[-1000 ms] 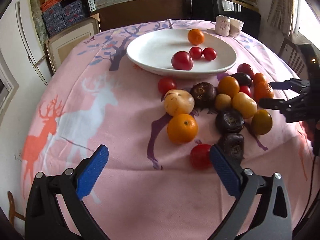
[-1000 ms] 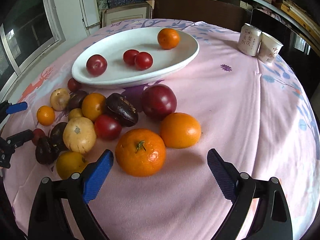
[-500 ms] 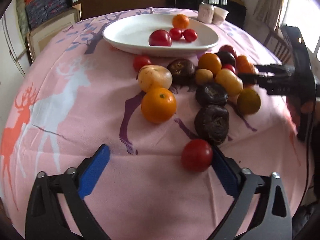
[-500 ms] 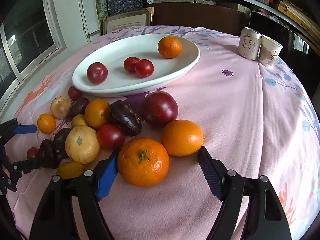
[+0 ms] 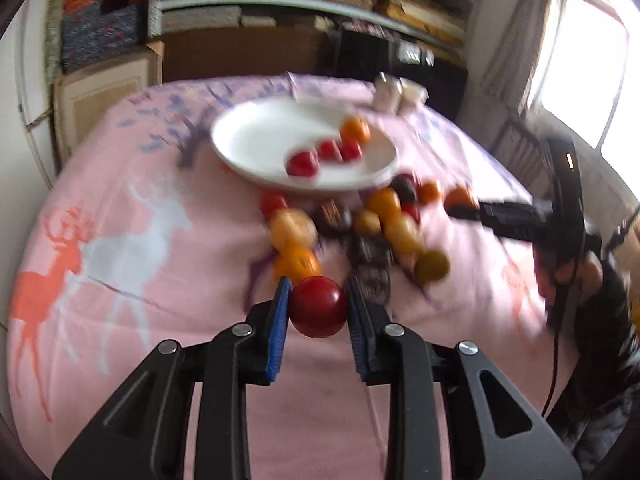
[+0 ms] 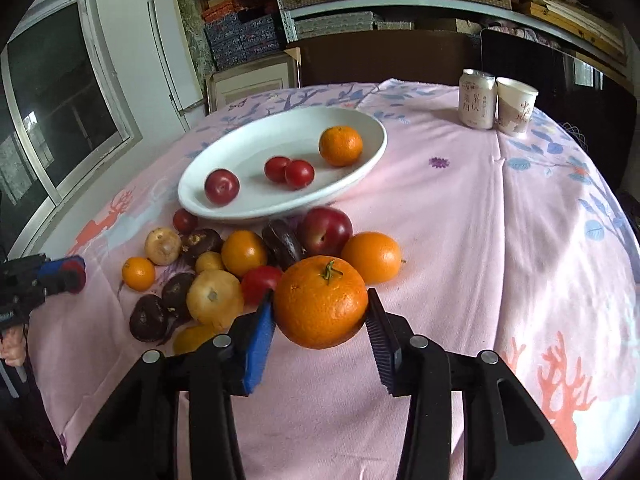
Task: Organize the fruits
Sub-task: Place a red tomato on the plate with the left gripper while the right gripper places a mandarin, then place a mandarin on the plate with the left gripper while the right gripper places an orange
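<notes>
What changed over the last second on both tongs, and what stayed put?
Both tongs have just been closing: the left tongs now clamp the red tomato, the right tongs the big orange, both apparently lifted slightly. The white plate with its four fruits and the pile stayed.

A home storeroom: cloth-covered table (image 6: 460, 216) before shelves (image 6: 400, 4) stacked with boxes.

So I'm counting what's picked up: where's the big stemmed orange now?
Right wrist view, low centre: the big orange sits clamped in the right gripper, just in front of the fruit pile.
</notes>
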Motion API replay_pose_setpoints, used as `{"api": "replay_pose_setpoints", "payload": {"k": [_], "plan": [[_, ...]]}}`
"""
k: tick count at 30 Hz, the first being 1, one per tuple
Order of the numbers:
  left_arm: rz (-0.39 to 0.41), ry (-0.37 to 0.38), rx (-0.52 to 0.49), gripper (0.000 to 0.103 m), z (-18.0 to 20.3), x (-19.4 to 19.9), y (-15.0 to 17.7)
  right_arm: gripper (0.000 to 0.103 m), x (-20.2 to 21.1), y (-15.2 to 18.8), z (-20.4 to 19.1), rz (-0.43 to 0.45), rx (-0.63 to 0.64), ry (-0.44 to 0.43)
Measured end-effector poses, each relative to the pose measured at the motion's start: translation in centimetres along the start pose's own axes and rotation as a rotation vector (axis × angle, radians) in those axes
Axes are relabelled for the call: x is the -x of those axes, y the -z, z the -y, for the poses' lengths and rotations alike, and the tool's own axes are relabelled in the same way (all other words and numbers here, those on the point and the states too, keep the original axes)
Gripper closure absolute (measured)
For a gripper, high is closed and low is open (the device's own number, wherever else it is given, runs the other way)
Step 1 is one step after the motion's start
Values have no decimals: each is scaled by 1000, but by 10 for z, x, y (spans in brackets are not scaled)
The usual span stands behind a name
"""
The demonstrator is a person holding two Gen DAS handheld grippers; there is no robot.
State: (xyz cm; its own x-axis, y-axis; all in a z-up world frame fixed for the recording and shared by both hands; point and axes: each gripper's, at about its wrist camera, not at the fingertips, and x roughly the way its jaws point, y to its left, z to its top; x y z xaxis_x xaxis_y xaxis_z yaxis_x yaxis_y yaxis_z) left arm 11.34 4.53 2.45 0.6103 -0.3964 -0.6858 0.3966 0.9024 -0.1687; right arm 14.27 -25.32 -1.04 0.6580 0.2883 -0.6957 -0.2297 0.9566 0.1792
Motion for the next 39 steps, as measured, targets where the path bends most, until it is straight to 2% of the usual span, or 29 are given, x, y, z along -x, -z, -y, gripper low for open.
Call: {"api": "replay_pose_setpoints", "payload": {"k": [4, 6, 10, 14, 16, 17, 18, 19, 20, 22, 24, 28, 30, 32, 35, 39], "plan": [[65, -91, 33, 77, -4, -6, -42, 58, 27, -35, -9, 92, 14, -78], [68, -87, 64, 77, -9, -22, -66, 58, 27, -63, -9, 126, 6, -121], [50, -34, 149, 77, -27, -68, -107, 58, -4, -104, -6, 105, 2, -134], [33, -95, 146, 77, -36, -107, -131, 58, -45, -119, 6, 30, -14, -112], [42, -163, 149, 76, -39, -119, -137, 58, -59, -119, 11, 20, -13, -87], [55, -191, 155, 72, -41, -123, -139, 57, -65, -118, 13, 14, -23, -68], [62, -203, 176, 39, -44, -127, -141, 37, -67, -116, 14, 12, -28, -64], [65, -189, 209, 15, -49, -128, -141, 21, -68, -115, 14, 11, -29, -54], [80, -169, 243, 4, -53, -126, -139, 5, -65, -113, 13, 24, -26, -26], [79, -170, 303, 4, -62, -123, -134, 5, -53, -111, 8, 53, 14, 5], [28, -192, 345, 4, -70, -122, -128, 5, -39, -110, 7, 74, 29, 35], [-24, -151, 380, 4, -79, -106, -104, 4, -10, -96, 11, 90, 31, 40], [-49, -129, 370, 4, -78, -91, -84, 4, -3, -83, 12, 78, 92, 119], [-86, -108, 324, 4, -74, -75, -59, 4, -6, -68, 18, 31, 160, 157], [-130, -130, 257, 4, -63, -59, -22, 4, -19, -48, 34, -46, 161, 134], [-143, -82, 207, 4, -51, -55, 5, 4, -34, -30, 54, -87, 96, 107]]}}
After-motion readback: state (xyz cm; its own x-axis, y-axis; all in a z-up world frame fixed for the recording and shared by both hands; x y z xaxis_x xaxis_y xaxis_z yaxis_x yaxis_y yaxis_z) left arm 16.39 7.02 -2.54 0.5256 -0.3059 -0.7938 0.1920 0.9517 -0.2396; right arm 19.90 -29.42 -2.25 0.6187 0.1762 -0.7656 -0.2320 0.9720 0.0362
